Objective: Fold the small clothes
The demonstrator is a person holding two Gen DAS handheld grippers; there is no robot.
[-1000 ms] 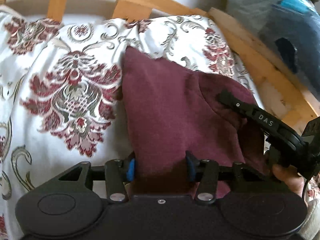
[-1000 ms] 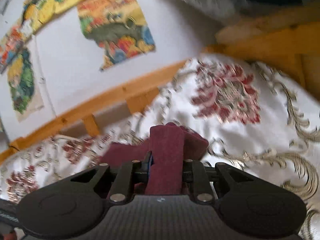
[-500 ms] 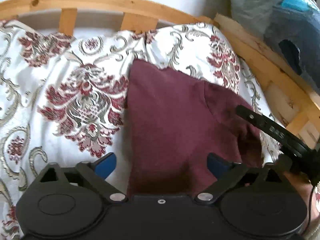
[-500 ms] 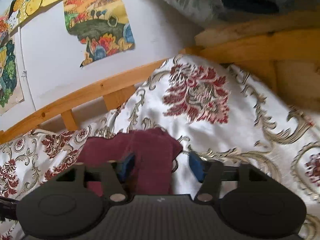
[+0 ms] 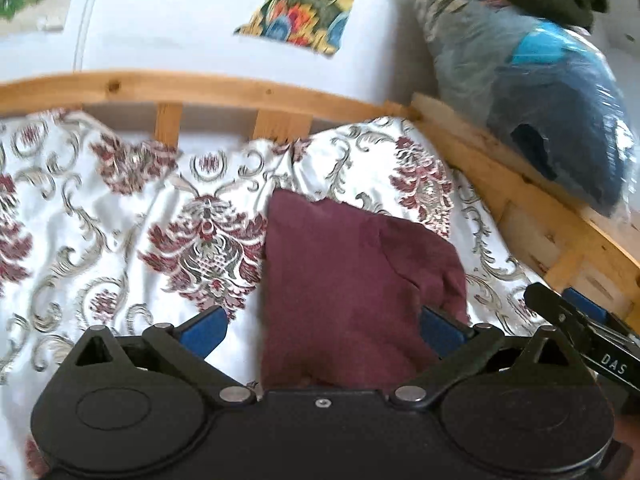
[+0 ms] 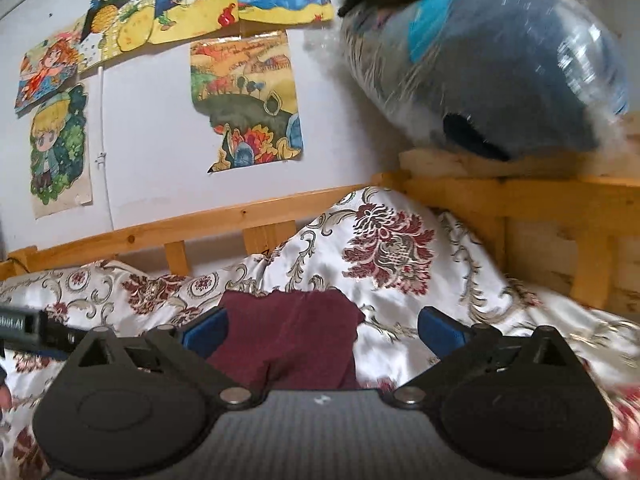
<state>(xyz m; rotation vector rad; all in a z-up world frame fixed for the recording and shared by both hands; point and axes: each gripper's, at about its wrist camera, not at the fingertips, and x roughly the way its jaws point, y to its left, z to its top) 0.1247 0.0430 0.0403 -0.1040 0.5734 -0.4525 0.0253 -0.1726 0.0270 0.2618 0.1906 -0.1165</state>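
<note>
I've got both sets of jaws spread wide — the right gripper [image 6: 322, 334] still widening — with the folded maroon garment [image 5: 352, 300] lying loose on the bedspread [image 5: 120, 216] just ahead of my left gripper [image 5: 320, 330], long axis running toward the headboard rail [image 5: 200, 88].

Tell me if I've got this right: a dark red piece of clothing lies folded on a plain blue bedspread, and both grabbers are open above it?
Not quite: the bedspread is not plain blue. It is white satin with dark red and gold floral patterns, as the left wrist view shows. The rest holds: the dark red garment lies folded on it, the left gripper stands open, and the right gripper is opening, pressing nothing.
</note>
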